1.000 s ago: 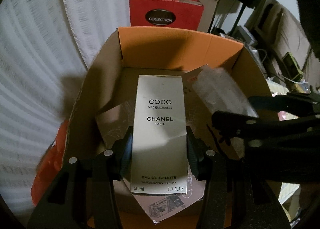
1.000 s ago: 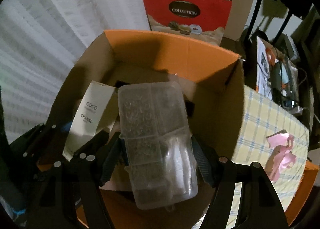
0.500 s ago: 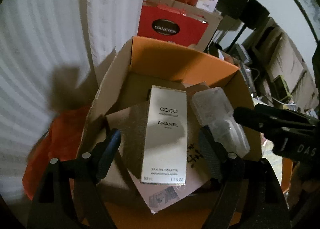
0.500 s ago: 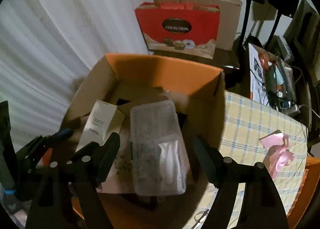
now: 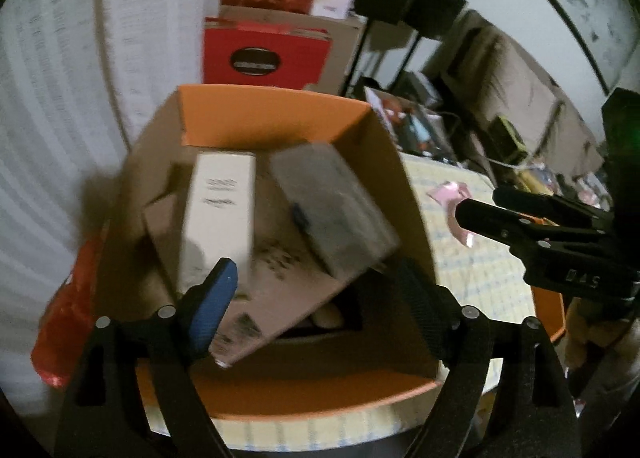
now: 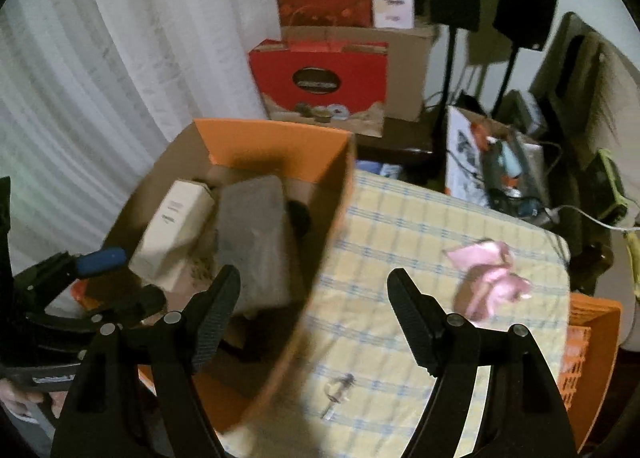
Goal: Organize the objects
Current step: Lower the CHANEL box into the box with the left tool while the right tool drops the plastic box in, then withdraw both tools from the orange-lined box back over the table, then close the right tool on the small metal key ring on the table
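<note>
While opening above the orange box [image 5: 264,114] at frame centre, left tongs [image 5: 320,294] gripped nothing — white perfume carton [image 5: 220,214] and clear plastic case [image 5: 332,206] lay side by side inside, well clear of the blue pads [image 5: 212,306]. Right tongs [image 6: 316,318] likewise spread wide and empty — over the box's right wall and the checked bench [image 6: 420,242]. Pink wrapper [image 6: 492,274] at right.
</note>
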{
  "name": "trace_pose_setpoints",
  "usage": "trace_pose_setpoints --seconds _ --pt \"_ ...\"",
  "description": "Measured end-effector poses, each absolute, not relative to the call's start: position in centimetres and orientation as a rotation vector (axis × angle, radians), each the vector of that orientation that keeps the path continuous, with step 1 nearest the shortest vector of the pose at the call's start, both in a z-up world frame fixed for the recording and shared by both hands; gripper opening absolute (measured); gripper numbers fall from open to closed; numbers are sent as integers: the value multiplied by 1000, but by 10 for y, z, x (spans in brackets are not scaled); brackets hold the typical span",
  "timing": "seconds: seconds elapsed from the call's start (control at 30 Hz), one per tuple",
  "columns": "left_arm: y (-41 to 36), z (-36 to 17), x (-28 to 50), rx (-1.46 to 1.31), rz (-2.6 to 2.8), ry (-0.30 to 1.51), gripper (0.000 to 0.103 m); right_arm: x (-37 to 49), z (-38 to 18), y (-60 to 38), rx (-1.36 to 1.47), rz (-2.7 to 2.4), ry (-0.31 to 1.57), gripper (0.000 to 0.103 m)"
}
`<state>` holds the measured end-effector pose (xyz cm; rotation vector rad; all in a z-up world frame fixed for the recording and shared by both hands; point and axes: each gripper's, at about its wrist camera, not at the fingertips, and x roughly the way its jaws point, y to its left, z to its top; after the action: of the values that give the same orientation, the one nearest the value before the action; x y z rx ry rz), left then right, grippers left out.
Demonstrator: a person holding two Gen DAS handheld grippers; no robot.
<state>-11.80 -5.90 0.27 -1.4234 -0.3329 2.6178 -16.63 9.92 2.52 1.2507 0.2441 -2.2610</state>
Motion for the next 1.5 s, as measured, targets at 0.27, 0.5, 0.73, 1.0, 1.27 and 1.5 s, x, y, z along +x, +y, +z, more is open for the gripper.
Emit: trace_pose_setpoints --seconds 0.27,0.5,0.73,1.0,1.27,1.5 --pt "-17 10 -98 -1344 2627 -207 88 -139 15 153 1254 -2361 239 73" --pt "-3 2 -93 -1343 2611 -239 93 -125 -13 171 1312 -2372 217 71" --pt "-3 -7 -90 -1344 2619 -270 94 -115 -49 173 1369 -2344 173 71" --pt "-3 -7 -85 -1325 2656 -244 94 -114 -82 163 1414 -2321 176 52" --pt "-4 -8 -87 -1332 2661 -240 94 -113 -99 155 1415 -2311 153 44" --pt "-8 -9 -89 -1348 2658 -250 94 -111 -111 148 1413 -2326 165 36"
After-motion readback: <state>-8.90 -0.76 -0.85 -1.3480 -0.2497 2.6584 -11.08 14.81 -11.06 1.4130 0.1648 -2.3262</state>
